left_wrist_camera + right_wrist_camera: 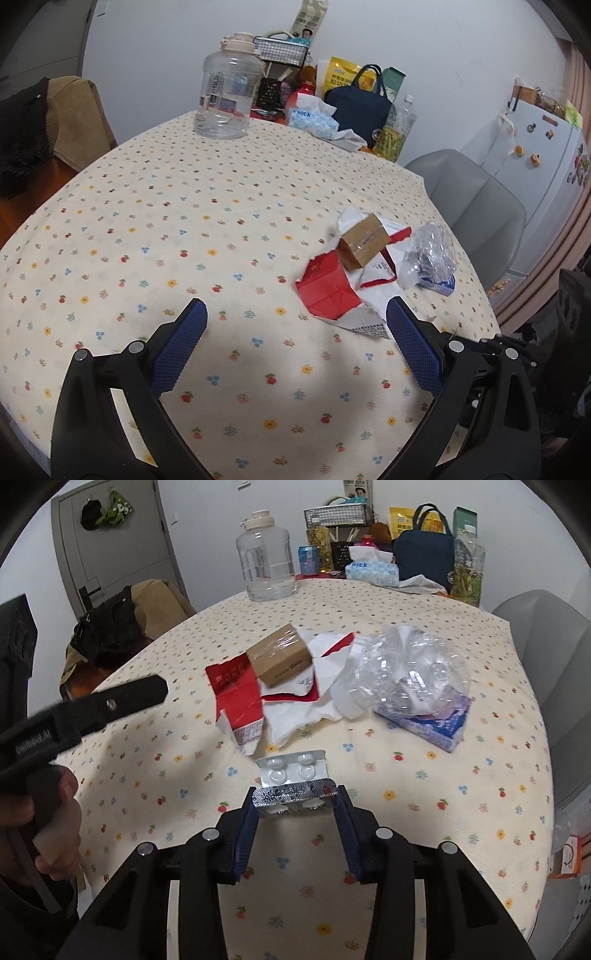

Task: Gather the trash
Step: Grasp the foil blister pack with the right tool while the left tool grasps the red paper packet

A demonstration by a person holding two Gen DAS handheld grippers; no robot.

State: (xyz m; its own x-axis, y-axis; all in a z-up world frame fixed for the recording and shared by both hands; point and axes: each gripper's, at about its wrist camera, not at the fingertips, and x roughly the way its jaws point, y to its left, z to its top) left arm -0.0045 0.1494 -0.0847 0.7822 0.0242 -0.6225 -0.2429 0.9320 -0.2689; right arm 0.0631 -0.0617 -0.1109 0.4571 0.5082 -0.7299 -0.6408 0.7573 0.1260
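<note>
Tablecloth (pixel 155 229) first: cream, dotted with small flowers and fruit, draped over a round table that fills both views, with a white wall behind, a grey door (pixel 110 535) off at the back left, a grey chair (pixel 476 206) tucked at the table's right edge and a white fridge (pixel 546 155) with magnets beyond it. Along the far edge stands a crowd of containers: a big clear water jug (pixel 227 99) with only a shallow pool of water at its bottom, a wire basket (pixel 282 50) raised behind it whose contents I can't make out, a blue tissue box (pixel 314 120) with a sheet sticking up from the top, a zipped navy lunch bag (pixel 360 105), and a clear bottle (pixel 397 129) holding yellowish liquid with something green steeping in it. Over to the trash, lying toward the right edge: torn red-and-white paper packaging (pixel 236 690) spread flat, a small brown cardboard box (pixel 280 657) resting on top of it, and crumpled clear plastic (pixel 410 668) heaped over a flattened blue-and-white pack (pixel 439 727). Nearer the front edge, the right gripper (pixel 295 801) has its blue pads pressed on both ends of a silver blister pack (pixel 293 792), which lies across the jaws with a clear bubble tray (pixel 291 770) touching it on the far side. The left gripper (pixel 295 321) hangs above bare cloth with its jaws spread wide and nothing between them, its right pad just beside the torn packaging's near corner.
</note>
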